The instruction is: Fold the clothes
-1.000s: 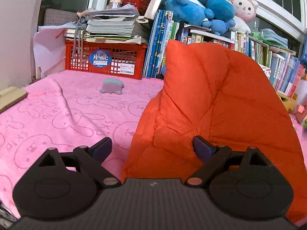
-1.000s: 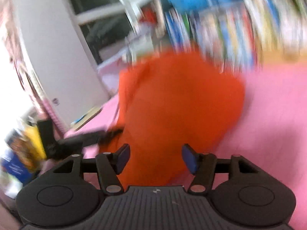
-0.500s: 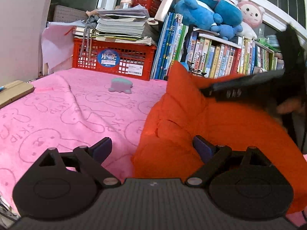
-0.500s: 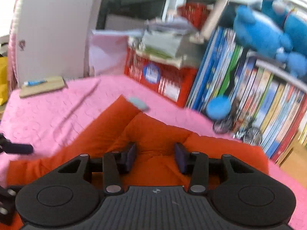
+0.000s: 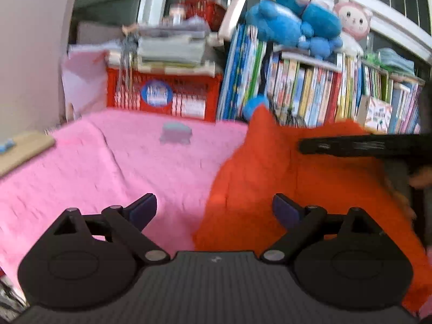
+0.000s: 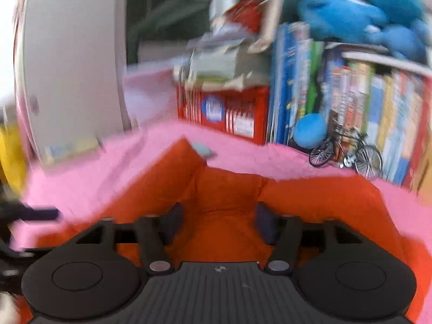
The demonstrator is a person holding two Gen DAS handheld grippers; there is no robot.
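- Two grippers work over one orange garment (image 5: 283, 183) that lies bunched on a pink towel (image 5: 108, 162) covering the worktop.
- Left gripper (image 5: 214, 208) points slightly downward, jaws wide apart and holding nothing; the garment's left edge falls between its fingers, the left finger over bare towel.
- Right gripper (image 6: 216, 221) also tilts slightly down, low over the garment; its jaws are opening, with a raised fold of orange cloth between the pads. Whether the pads press on it is unclear through the blur.
- Writing: a red crate (image 5: 162, 94) at the back carries a round blue sticker and a white label, both too blurred to read. Book spines (image 5: 310, 91) are unreadable too.
- Only the left view shows the right gripper from the side, a dark bar (image 5: 351, 145) reaching in over the garment, plus a pink plush rabbit (image 5: 351, 21).
- Only the right view shows a small model bicycle (image 6: 345, 151) and a blue ball (image 6: 309, 132) before the books.
- Both views show a small grey toy (image 5: 175, 133) on the towel and blue plush toys (image 5: 291, 24) above.
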